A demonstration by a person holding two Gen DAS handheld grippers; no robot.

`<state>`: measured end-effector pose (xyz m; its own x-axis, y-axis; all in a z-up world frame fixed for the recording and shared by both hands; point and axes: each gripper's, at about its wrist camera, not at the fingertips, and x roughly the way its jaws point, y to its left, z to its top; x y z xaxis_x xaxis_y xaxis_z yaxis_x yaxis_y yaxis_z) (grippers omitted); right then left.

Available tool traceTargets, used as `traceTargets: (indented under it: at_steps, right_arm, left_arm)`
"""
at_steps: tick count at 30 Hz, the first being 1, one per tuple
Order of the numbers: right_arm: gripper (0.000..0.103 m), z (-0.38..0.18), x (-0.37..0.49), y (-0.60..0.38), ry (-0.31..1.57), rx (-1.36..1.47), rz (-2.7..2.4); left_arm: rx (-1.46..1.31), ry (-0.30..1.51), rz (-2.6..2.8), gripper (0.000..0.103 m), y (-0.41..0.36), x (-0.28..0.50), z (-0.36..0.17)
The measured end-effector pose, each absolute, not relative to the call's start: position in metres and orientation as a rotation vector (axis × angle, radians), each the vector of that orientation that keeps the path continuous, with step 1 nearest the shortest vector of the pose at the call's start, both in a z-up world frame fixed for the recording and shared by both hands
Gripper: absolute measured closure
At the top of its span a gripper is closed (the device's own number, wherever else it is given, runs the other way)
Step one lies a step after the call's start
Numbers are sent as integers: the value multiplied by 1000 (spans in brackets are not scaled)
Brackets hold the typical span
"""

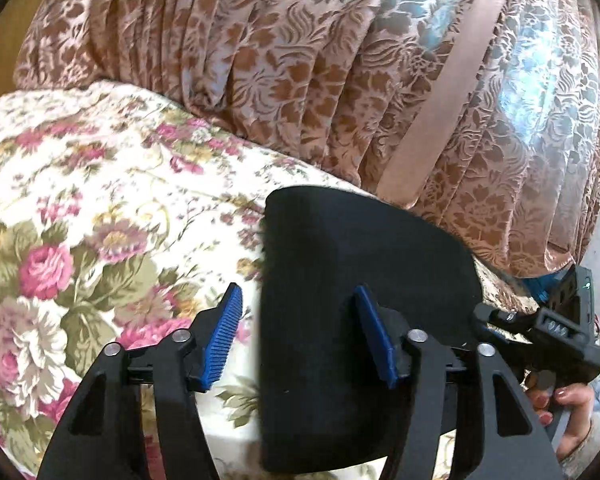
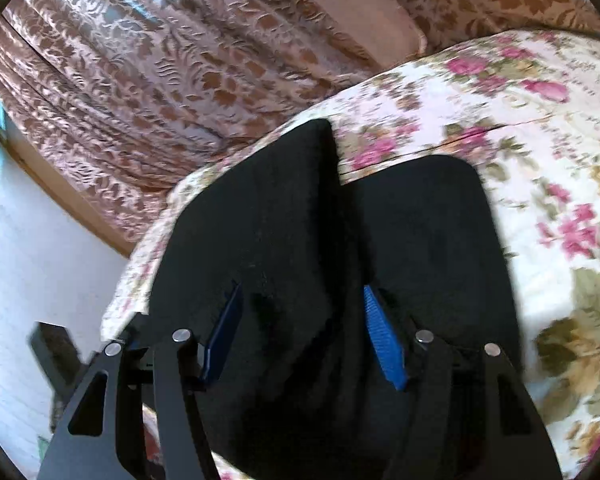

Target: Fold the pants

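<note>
The black pants (image 1: 364,320) lie on the floral bedspread (image 1: 100,208), near the edge of the bed that faces the patterned brown curtain (image 1: 340,80). In the left wrist view the garment presents as one compact dark slab with a rounded far end. In the right wrist view the pants (image 2: 300,240) show two lobes side by side, divided by a narrow gap through which the bedspread (image 2: 520,140) is visible. The left gripper (image 1: 298,334) hovers over the near left edge of the garment with its jaws wide apart: one blue pad sits over the bedspread, the other over the black fabric, and nothing is clamped between them. The right gripper (image 2: 302,334) is positioned over the garment with its jaws likewise wide apart and both blue pads over the fabric, gripping nothing. The right gripper (image 1: 548,332) is also visible at the right margin of the left wrist view, just beside the pants.
</note>
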<state>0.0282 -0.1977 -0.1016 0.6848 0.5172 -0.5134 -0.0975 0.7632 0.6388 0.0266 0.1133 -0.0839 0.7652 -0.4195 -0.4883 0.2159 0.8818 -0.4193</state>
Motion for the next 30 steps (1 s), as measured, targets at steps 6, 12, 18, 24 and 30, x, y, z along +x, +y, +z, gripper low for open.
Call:
traceTargets:
  at_steps: [6,12,18,24,30]
  right_arm:
    - [86,-103,22,-194,711,663,371]
    - [89,-71,7,-207,626,667,404]
    - [89,-51,-6,-229,576,669,384]
    - [95,-59,-14,-256,581,702,327]
    - [99,-78,-17,-266,634,716,315]
  left_arm:
    - [-321,620,-343,40,109,25,-92]
    - [-270,605,-380,40,97,24,-84]
    - [-140,586,-494,40,52,18,-69]
    - [3,587,-582,40,0,12,-67]
    - [79,633,-653,40,-33,12,-79]
